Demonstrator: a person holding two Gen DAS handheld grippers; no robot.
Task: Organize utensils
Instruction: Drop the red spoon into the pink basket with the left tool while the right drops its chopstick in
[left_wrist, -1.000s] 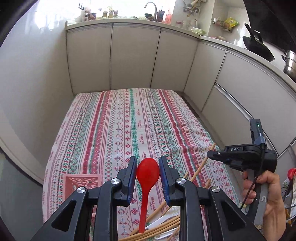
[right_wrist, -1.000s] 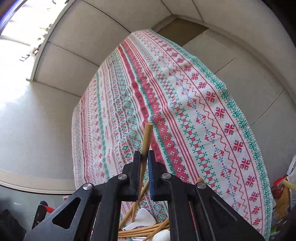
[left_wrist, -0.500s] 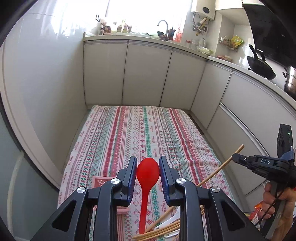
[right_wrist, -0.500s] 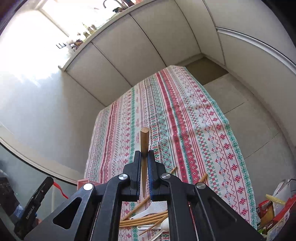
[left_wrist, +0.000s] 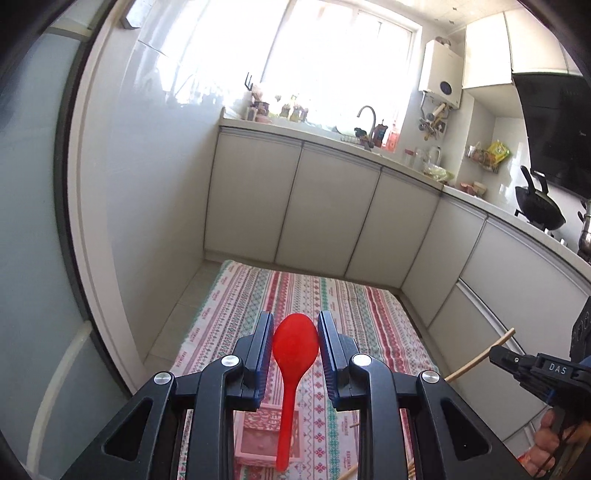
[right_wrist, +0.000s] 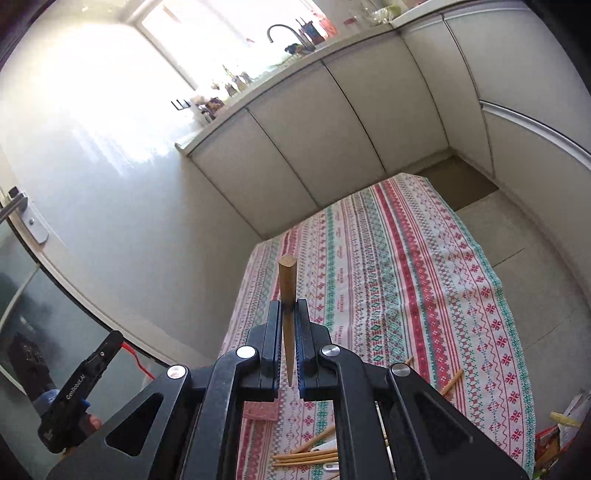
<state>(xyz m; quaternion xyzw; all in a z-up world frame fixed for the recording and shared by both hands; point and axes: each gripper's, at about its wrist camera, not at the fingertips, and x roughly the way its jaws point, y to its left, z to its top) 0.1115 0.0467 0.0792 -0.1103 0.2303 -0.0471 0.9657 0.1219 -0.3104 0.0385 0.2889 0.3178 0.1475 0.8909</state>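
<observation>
Both jaws are clamped on utensils. Left gripper (left_wrist: 295, 341) pinches a red spoon (left_wrist: 293, 354) by its bowl, the pads pressed to either side, the handle hanging down toward the camera over a pink box (left_wrist: 258, 439) on the striped cloth (left_wrist: 347, 306). Right gripper (right_wrist: 288, 314) is closed on a single chopstick (right_wrist: 287, 291), which stands upright between the pads with its blunt end up and its thin end below them. Under it, loose chopsticks (right_wrist: 306, 456) and white spoons (right_wrist: 325, 448) lie in a heap on the cloth's near end. Beyond the cloth stand white cabinets (left_wrist: 325, 206) with a sink tap (left_wrist: 367, 114) under a bright window. From the left camera, the right gripper shows at the right edge, a hand (left_wrist: 554, 439) on its grip.
</observation>
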